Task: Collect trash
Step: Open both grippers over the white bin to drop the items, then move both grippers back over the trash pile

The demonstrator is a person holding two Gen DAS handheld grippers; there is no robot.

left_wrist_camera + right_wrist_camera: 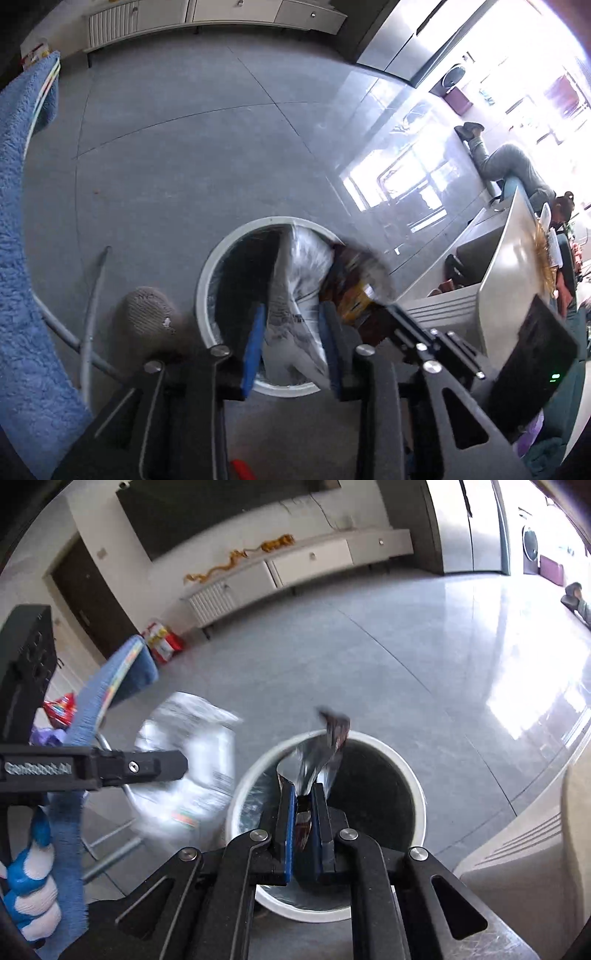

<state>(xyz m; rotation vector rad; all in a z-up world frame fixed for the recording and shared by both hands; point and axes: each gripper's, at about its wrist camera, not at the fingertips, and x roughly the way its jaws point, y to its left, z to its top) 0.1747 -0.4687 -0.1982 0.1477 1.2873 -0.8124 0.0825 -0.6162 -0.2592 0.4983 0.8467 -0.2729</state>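
Note:
A round bin with a white rim [205,280] [413,782] stands on the grey floor under both grippers. My left gripper [291,343] [162,766] hangs over it. A crumpled white printed bag [301,291] [192,760] sits unsqueezed between its blue pads [253,350], with its far end inside the bin. My right gripper [303,823] [410,325] is over the bin too. Its pads [290,830] are nearly together on a thin silvery-dark wrapper [319,753] [354,291] that sticks out above the bin's opening.
A blue towel [22,221] [110,679] hangs on a metal rack [92,295] to the left. A grey knit shoe toe [147,321] is beside the bin. Beige furniture [517,258] [535,849] stands right of it, with a person [517,166] lying beyond. Snack packs [162,642] lie by the far cabinet.

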